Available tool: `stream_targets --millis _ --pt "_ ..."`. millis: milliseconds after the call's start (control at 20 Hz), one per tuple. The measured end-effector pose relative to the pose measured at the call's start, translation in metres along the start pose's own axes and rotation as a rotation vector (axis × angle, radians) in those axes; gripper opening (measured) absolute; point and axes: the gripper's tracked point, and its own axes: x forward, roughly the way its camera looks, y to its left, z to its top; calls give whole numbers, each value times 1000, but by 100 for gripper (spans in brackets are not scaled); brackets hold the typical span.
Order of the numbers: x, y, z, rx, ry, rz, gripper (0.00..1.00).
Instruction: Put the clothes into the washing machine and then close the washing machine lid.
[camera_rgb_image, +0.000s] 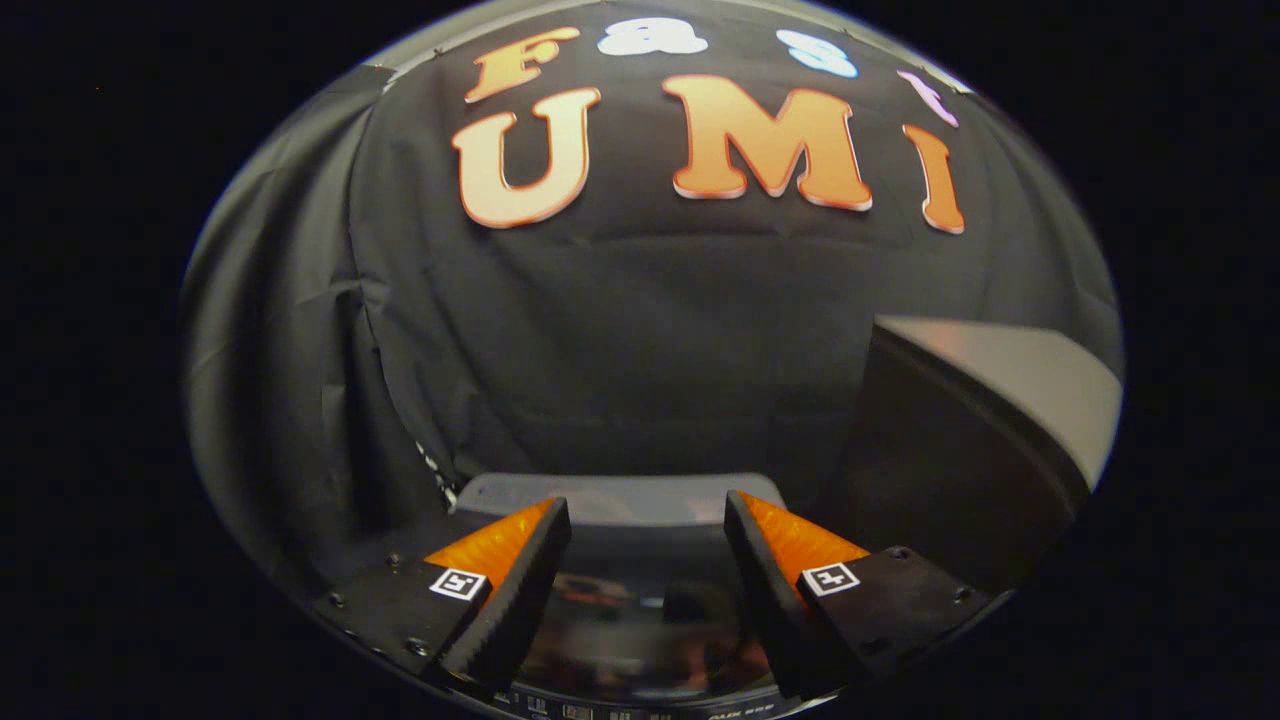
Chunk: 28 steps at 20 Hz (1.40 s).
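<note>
Hovering fingers (540, 520) spread above closed washing machine (620, 495).

Hand-held gripper (648, 520): two wedge-shaped fingers (520, 590) with black, finely ribbed inner pads and glossy orange outer faces. Each finger joins a matte black mounting plate fastened with small dark screws. A square black-and-white fiducial marker sits on each plate, just behind the orange section. The fingers stand apart with a wide gap between them.

washing machine (640, 610) mostly cut off, lid blurred
</note>
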Motion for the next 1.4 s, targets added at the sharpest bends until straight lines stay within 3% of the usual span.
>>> stream_targets --millis 200,450,650,900,1200,1400 --pt "10 -9 -55 18 103 -25 98" --pt "0 -4 -65 -24 116 -13 98" --pt "-22 0 -23 -20 46 11 98" --pt "-65 -15 68 -74 -113 35 98" --pt "-190 -70 151 -91 -270 54 98" --pt "-258 -138 171 -77 -328 21 98"
